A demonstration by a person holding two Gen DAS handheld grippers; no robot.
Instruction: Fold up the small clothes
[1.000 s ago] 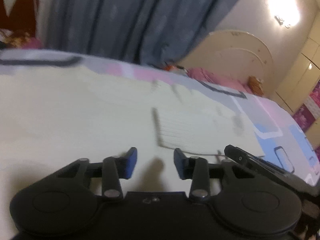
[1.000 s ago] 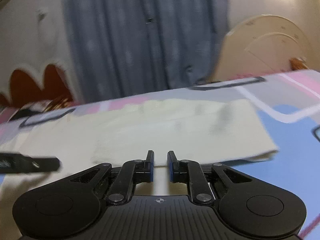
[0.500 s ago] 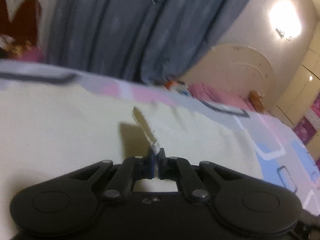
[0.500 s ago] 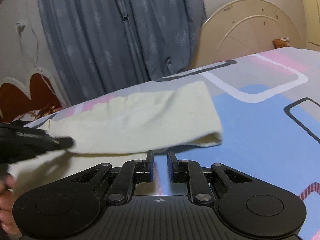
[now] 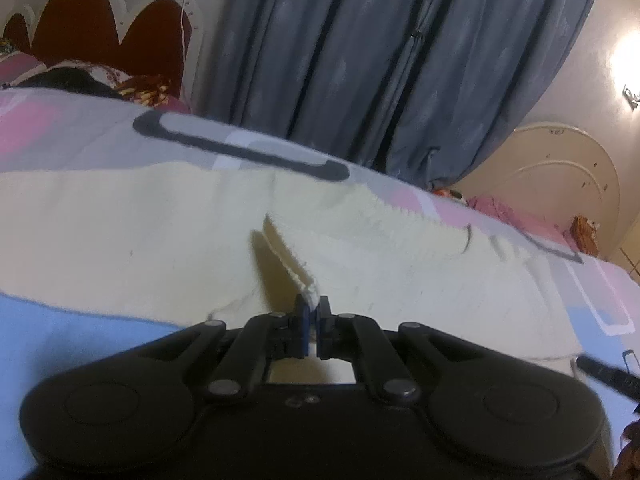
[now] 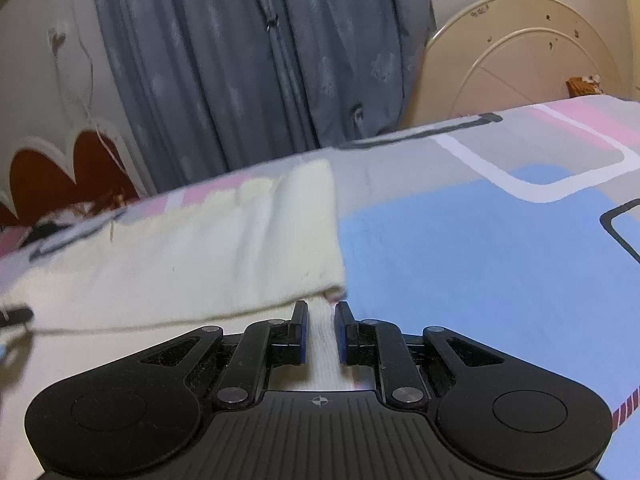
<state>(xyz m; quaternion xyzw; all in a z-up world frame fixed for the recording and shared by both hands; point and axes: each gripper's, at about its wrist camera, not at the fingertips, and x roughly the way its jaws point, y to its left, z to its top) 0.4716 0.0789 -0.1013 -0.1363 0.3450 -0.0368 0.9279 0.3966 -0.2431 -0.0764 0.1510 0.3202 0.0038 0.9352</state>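
A pale cream knit cloth [image 5: 120, 232] lies spread on a patterned bedsheet [image 5: 60, 320]. My left gripper [image 5: 313, 307] is shut on a raised edge of the cloth, which stands up in a thin fold between the fingers. In the right wrist view the cloth [image 6: 192, 264] is folded over, with its folded end near the middle. My right gripper [image 6: 321, 312] sits at that folded corner with a strip of cloth lying between its slightly parted fingers. The right gripper's tip [image 5: 608, 372] shows at the left view's lower right edge.
The bedsheet [image 6: 460, 272] has blue, pink and grey blocks. A blue-grey curtain [image 5: 360, 60] hangs behind the bed. A red scalloped headboard [image 5: 92, 24] is at the left, a cream arched headboard [image 6: 520, 60] at the right. Pillows [image 5: 80, 80] lie far left.
My left gripper closed on the cloth edge and lifted it, carrying it over. My right gripper moved along with the cloth, which is now folded over; its fingers have parted slightly.
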